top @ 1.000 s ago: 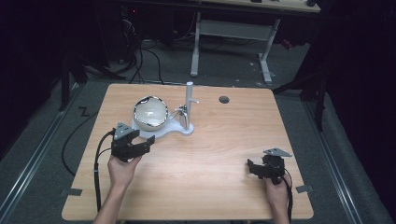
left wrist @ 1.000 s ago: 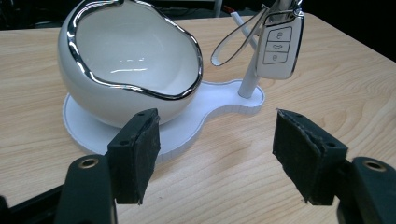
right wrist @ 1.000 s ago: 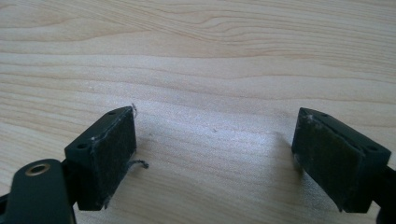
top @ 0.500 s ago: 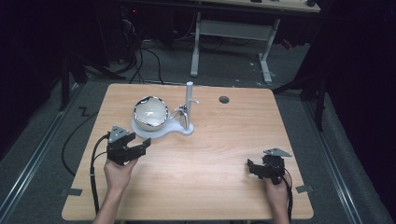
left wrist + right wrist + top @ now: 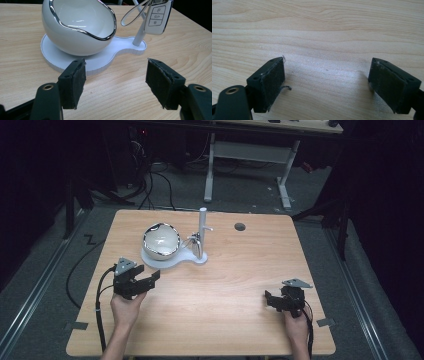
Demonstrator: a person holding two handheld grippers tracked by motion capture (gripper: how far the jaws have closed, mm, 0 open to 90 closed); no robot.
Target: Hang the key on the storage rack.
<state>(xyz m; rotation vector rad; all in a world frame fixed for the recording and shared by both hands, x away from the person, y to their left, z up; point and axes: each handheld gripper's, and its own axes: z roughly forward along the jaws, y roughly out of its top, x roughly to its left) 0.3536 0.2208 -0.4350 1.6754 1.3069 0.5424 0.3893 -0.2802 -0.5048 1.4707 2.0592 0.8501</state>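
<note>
The wooden table (image 5: 225, 285) has a pale, smooth top with a soft grain, and all places here are given from the white stand (image 5: 172, 257) that lies on it.

Nearest to the person, well apart from the stand and toward the right front corner, the right gripper (image 5: 272, 301) sits low over the bare wood. In the right gripper view its two black jaws stand wide apart with nothing between them; the pads (image 5: 273, 82) are flat, dark and a little rough, and a thin loose thread hangs from one of them.

Closer to the stand, just in front of its left side, is the left gripper (image 5: 150, 279). Its jaws are also spread and hold nothing. In the left gripper view the pads (image 5: 75, 82) are the same matte black blocks, and they point toward the edge of the stand without touching it.

The stand is a flat white plate with a rounded outline and a finely ribbed rim. On its wider part rests a bowl (image 5: 75, 27), glossy white, shaped like an egg cut open, with a shiny chrome edge around the mouth. The inside of the bowl looks empty. On the narrow end of the stand, to the right of the bowl, rises a thin white post (image 5: 202, 232). A car key (image 5: 157, 17), white with a silver frame and three buttons, hangs from this post by a metal loop (image 5: 133, 12), above the plate and outside the bowl.

Behind the stand, a small round dark hole (image 5: 240, 226) sits in the table top.
</note>
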